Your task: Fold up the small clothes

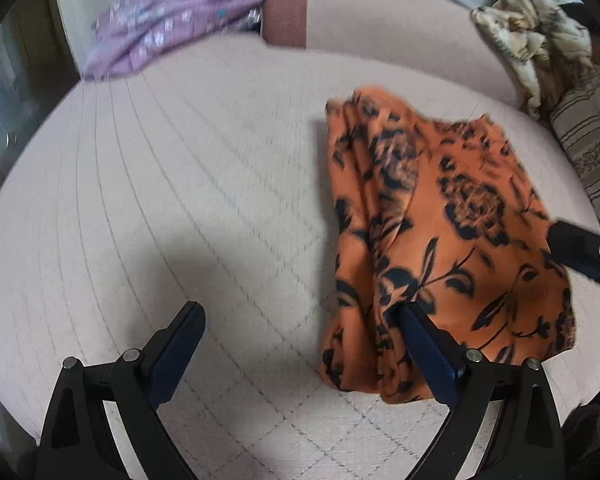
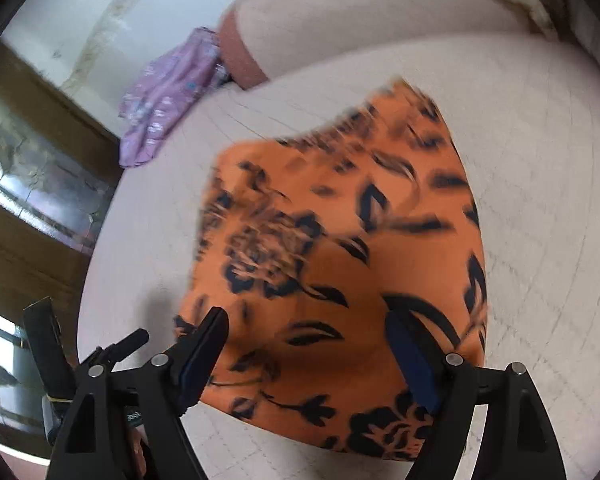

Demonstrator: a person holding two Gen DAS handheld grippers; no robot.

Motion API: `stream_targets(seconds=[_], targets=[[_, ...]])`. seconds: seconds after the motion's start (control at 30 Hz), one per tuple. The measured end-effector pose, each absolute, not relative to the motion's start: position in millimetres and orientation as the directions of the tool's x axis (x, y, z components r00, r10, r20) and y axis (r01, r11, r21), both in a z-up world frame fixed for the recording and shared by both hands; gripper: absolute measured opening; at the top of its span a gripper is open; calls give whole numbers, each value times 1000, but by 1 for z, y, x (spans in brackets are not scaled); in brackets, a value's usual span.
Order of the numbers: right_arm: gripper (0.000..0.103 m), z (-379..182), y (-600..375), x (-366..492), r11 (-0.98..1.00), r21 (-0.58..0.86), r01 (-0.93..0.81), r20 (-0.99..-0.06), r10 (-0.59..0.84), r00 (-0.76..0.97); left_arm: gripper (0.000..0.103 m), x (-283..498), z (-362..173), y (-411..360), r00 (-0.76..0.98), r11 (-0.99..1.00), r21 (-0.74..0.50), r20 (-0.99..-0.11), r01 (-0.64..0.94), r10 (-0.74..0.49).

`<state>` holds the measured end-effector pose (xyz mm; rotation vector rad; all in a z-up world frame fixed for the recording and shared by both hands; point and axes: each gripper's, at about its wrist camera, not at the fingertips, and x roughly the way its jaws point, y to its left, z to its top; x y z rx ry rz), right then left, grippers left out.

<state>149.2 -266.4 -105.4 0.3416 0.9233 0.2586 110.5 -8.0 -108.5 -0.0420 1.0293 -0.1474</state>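
Note:
An orange garment with a black flower print lies folded on the pale quilted bed. My left gripper is open and empty just above the bed, with its right finger over the garment's near left edge. My right gripper is open directly above the garment, with nothing between its fingers. One finger of the right gripper shows at the right edge of the left wrist view. Both views are blurred by motion.
A purple flowered garment lies at the far left edge of the bed, also in the right wrist view. A cream patterned cloth is heaped at the far right. A pale pillow with a brown band lies behind. A striped cushion lies to the right.

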Motion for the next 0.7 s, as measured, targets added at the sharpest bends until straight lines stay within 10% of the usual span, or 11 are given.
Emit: stream_targets(seconds=[0.7], targets=[[89,-118,-272,226,891,453,26,-762,372,529,98,116,-139,3,450,994,-101,-887,34,-106]])
